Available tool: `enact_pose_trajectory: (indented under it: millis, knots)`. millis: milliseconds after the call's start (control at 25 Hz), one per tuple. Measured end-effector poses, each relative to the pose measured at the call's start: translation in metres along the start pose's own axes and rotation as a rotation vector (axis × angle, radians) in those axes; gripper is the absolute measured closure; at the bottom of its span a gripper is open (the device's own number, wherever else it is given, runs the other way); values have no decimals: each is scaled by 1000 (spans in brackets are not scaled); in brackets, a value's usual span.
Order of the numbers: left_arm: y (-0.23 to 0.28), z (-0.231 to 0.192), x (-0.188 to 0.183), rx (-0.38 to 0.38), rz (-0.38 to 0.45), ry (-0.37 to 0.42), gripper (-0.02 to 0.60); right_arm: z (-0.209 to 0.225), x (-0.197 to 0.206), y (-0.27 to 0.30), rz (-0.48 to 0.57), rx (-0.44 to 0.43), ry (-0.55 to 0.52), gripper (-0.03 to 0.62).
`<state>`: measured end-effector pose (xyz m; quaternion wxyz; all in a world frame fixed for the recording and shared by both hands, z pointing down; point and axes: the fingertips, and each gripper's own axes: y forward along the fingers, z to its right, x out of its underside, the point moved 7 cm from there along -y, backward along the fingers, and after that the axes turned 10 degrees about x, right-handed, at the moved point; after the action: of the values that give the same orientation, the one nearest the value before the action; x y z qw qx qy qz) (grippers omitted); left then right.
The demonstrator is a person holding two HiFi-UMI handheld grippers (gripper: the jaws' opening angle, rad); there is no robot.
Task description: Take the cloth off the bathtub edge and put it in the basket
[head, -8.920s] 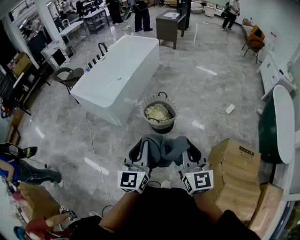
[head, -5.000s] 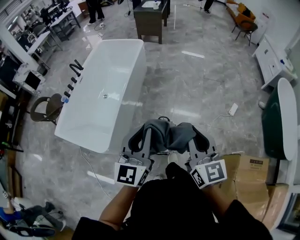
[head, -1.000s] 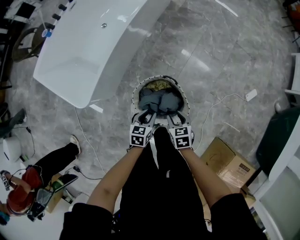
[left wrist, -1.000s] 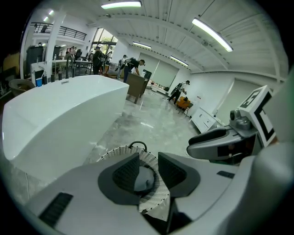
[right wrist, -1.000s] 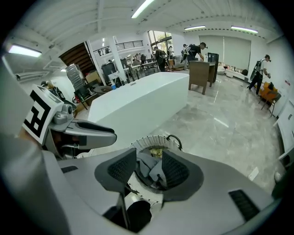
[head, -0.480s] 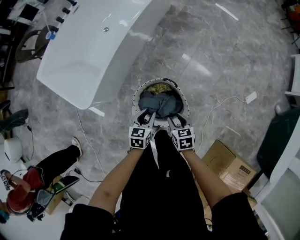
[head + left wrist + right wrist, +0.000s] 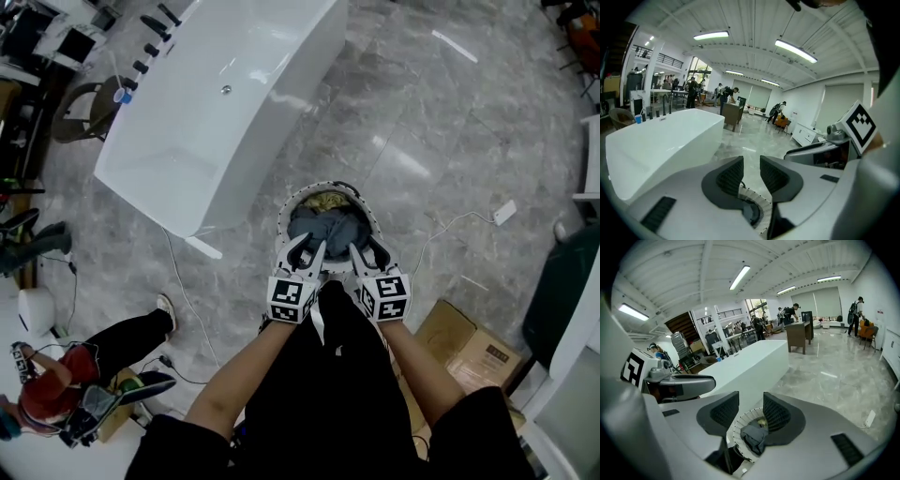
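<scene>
The dark grey crumpled cloth [image 7: 328,228] lies inside the round white woven basket [image 7: 284,208], heaped over a pale yellowish fabric [image 7: 325,199] that shows at the far side. The basket stands on the grey marble floor [image 7: 422,112], just beside the near corner of the long white freestanding bathtub [image 7: 216,112].

Both tongs hang over the basket's near rim, side by side. The left tongs [image 7: 307,246] have their jaws a little apart and closing, with nothing caught between them; in the left gripper view only the basket's rim [image 7: 757,204] shows below the gap of the left tongs [image 7: 751,164]. The right tongs [image 7: 364,248] stand spread and grip nothing; in the right gripper view the cloth [image 7: 753,437] sits in the basket [image 7: 736,425] beneath the right tongs [image 7: 751,404], apart from the pads, with the bathtub [image 7: 750,364] behind.

Around this, a brown cardboard box [image 7: 469,352] lies to the right on the floor. A white power strip on a cable [image 7: 503,213] lies beyond it. A person in black trousers [image 7: 112,342] sits at the lower left, well apart from the basket.
</scene>
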<state>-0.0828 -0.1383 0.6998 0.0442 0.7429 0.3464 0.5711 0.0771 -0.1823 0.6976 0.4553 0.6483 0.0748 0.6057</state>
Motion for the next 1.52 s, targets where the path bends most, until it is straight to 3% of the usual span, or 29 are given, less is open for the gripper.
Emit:
enact_pose_trajectory:
  millis: [360,520,720,1040,1160,1520]
  knots:
    - [-46,27,-89,-20,145,-8,505,-2,-75,-57,163,-50,60,427]
    - [-65,36,-117,34,243,19,559,-4,-105,-84,246,-49,51,428]
    - [-80,42,-145,61,246,33,566,-15,-132,-113,315,-65,138,428]
    - [-102,45,-202,140,297,101,566,-47,-177,-151,438,22,114,462]
    - [-112,31,-221,175,343,119,566,-64,-201,-156,489,37,128,529]
    - [-116,11,-269,286,332,126,566,-94,-241,-160,511,175,153,556]
